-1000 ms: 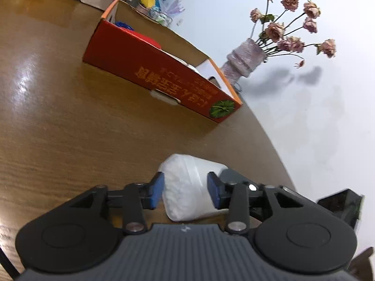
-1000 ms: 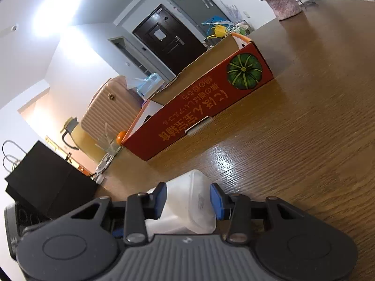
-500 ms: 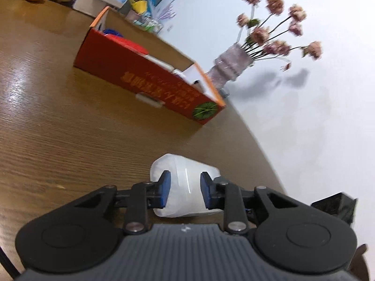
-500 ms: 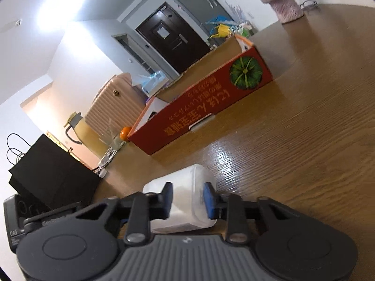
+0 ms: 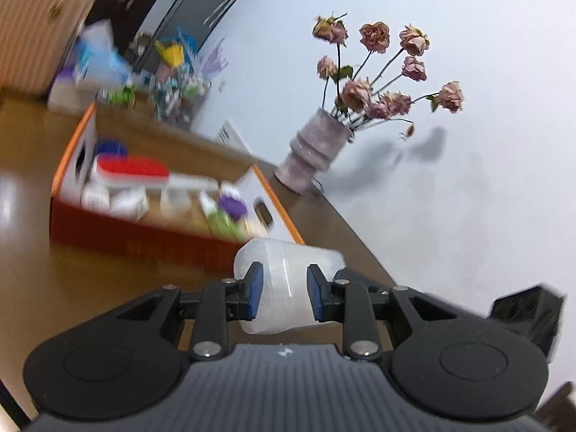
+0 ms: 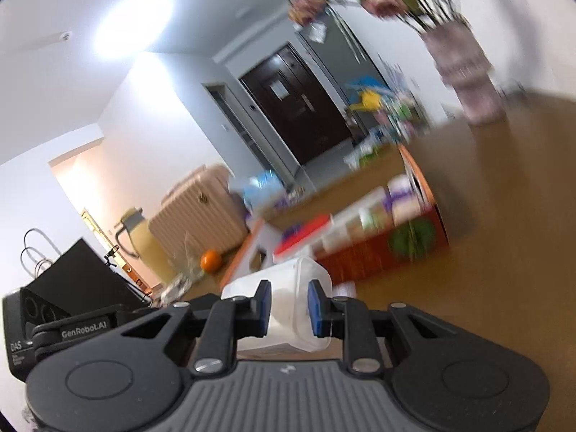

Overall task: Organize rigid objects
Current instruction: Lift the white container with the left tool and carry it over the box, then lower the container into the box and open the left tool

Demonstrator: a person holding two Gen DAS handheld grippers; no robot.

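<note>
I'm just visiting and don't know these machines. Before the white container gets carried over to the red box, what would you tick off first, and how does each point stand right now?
1. Left gripper shut on the white container: ok, blue pads press both sides.
2. Right gripper shut on the same container: ok.
3. Container clear of the wooden table: ok, it appears lifted.
4. Container lid secure: cannot tell, the views are blurred.
5. Free space in the red box: cannot tell; several items already fill it.
6. Flower vase clear of the path: ok, it stands beyond the box's far end.
</note>
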